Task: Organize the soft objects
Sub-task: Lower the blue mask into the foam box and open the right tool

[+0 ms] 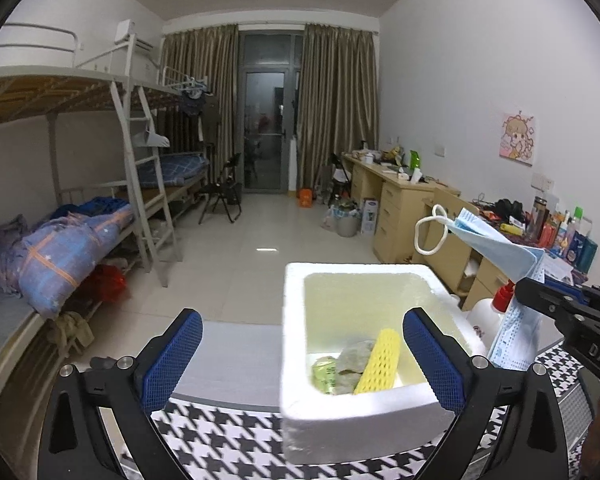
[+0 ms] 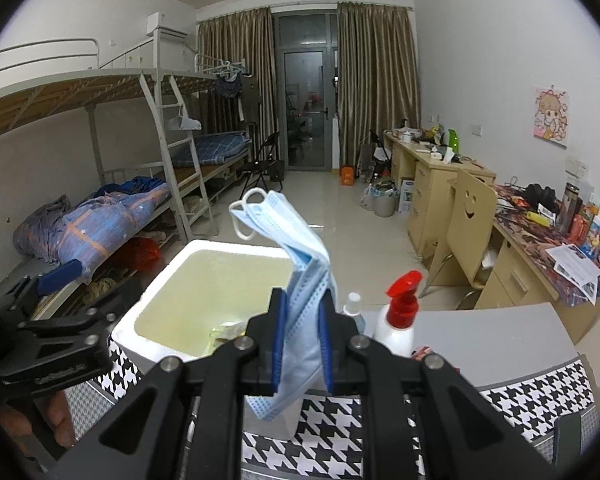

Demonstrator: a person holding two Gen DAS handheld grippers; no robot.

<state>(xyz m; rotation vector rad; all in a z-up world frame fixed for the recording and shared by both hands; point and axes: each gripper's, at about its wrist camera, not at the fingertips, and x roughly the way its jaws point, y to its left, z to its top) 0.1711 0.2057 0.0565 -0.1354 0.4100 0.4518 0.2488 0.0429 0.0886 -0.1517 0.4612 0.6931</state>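
A white foam box [image 1: 352, 420] stands on the houndstooth tablecloth [image 1: 228, 440]; it also shows in the right wrist view [image 2: 160, 280]. Inside lie a yellow foam net [image 1: 380, 364], a grey crumpled soft item [image 1: 354, 360] and a green packet [image 1: 326, 372]. My right gripper [image 2: 302, 336] is shut on a folded blue face mask [image 2: 296, 264] and holds it above the box's near right edge; the mask also shows in the left wrist view [image 1: 496, 244]. My left gripper [image 1: 302, 356] is open and empty, its fingers either side of the box's near left corner.
A white bottle with a red pump [image 2: 398, 320] and a small clear bottle [image 2: 354, 306] stand right of the box. A cluttered desk [image 2: 540, 240] and wooden chair [image 2: 468, 220] are at the right. Bunk beds [image 2: 100, 200] line the left wall.
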